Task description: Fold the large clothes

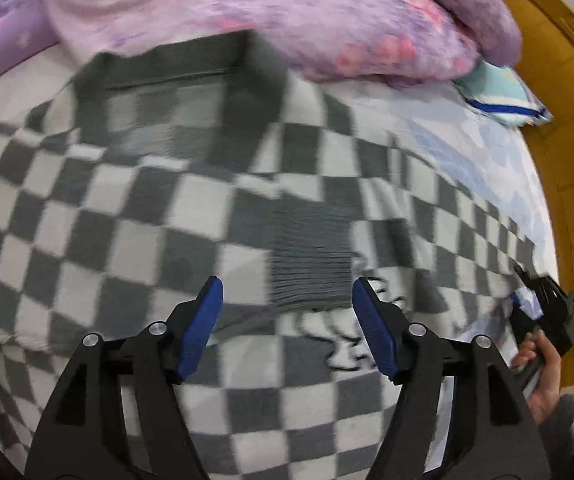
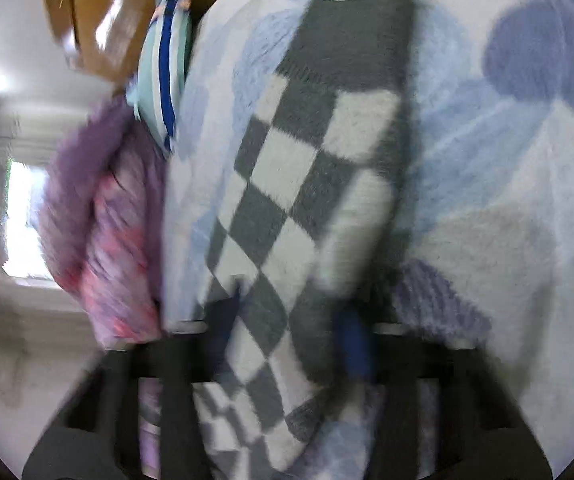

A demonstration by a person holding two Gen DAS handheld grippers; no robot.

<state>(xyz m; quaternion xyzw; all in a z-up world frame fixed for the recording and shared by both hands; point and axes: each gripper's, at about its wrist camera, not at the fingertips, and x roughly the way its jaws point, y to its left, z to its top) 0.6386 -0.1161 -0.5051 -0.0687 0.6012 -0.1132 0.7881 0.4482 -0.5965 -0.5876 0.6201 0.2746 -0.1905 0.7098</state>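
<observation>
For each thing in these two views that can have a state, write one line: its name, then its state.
Left gripper: open, nothing between its pads, above the sweater.
Right gripper: shut on the sweater sleeve.
Checkered sweater: spread on the bed, cuff folded inward.
Sweater sleeve: stretched out over the sheet.
Pink quilt: bunched up.
Striped pillow: lying beside the quilt.

The left claw (image 1: 287,300) has black plastic arms, blue ribbed pads (image 1: 201,330) and silver screws (image 1: 158,328); the person's cuff (image 1: 573,408) is grey.
</observation>
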